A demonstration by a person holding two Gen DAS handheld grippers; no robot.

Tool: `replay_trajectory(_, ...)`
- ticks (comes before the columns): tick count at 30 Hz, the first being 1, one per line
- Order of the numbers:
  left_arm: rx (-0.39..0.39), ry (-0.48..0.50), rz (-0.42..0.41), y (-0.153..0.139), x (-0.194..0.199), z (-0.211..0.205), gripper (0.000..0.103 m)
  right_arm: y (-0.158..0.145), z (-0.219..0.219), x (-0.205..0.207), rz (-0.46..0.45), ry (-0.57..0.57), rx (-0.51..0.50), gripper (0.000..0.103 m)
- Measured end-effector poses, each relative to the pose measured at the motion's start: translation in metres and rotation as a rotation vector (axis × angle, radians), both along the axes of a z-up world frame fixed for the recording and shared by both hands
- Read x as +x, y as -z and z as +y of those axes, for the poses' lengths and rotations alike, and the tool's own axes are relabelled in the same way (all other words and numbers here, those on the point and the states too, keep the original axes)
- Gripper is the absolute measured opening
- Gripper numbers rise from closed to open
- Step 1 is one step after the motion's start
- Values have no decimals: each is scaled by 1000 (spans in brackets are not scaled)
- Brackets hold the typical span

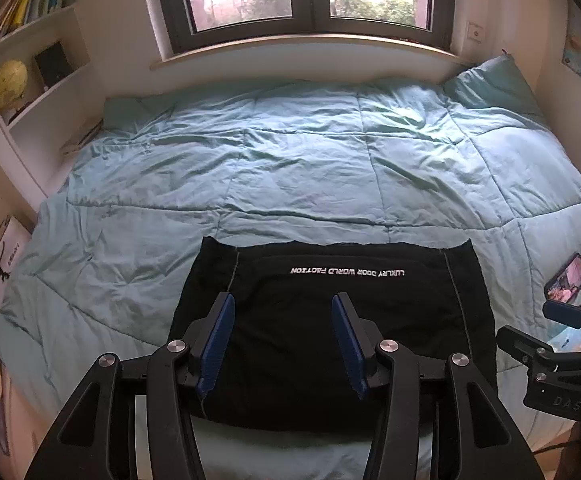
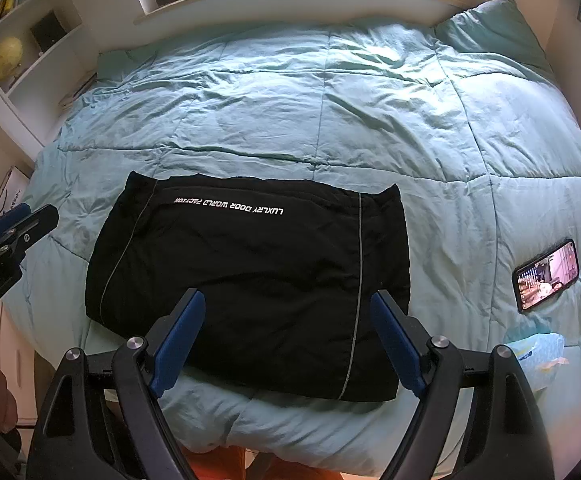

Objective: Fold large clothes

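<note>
The left gripper (image 1: 282, 344) has its blue fingers (image 1: 220, 344) partly apart with nothing between them; they hang above the near half of the black folded garment (image 1: 330, 332), not touching it as far as the view shows. The right gripper (image 2: 286, 344) has its fingers (image 2: 180, 340) spread wider, also empty, over the garment's near right part, with the grey piping stripe (image 2: 357, 280) passing just inside the right finger.

The garment (white lettering "LUXURY DOOR WORLD FACTION" along its far edge) lies as a flat rectangle on the light teal quilt (image 2: 330, 100) covering the bed, directly ahead of and beneath both pairs of fingers. It looks already folded at least once, so a further fold or a tidy-up seems to be what remains.

Risks from here, as I judge them:
- The quilt is soft and creased, so fingers that dip too deep could pinch quilt along with cloth and drag both.
- Catching only the top layer would let the fold beneath slide open.
- Uneven lifting by the two hands would skew the edges.
- A phone (image 2: 546, 276) lies to the right of the right fingers, with a pale plastic bag (image 2: 538, 354) nearer; a wide sweep could knock either.
</note>
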State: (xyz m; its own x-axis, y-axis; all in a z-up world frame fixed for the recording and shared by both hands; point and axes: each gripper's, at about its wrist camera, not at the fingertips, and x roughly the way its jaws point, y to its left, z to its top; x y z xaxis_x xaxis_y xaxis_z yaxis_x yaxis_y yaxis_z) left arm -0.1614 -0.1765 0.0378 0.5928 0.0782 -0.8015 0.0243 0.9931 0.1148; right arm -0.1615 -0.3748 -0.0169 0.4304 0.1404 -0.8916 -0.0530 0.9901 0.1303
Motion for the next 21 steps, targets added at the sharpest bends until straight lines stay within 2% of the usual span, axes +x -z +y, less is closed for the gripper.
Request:
replay_trajectory(13, 39, -5, 3, 5, 8, 1, 52, 6, 7, 2, 20, 13, 2, 86)
replay_trajectory(19, 71, -34, -38, 2, 6, 3, 52, 8, 12, 4, 26, 5, 0, 86)
replay_trajectory(21, 71, -20, -19, 4, 8, 3, 52, 9, 13, 3, 26, 5, 0, 86)
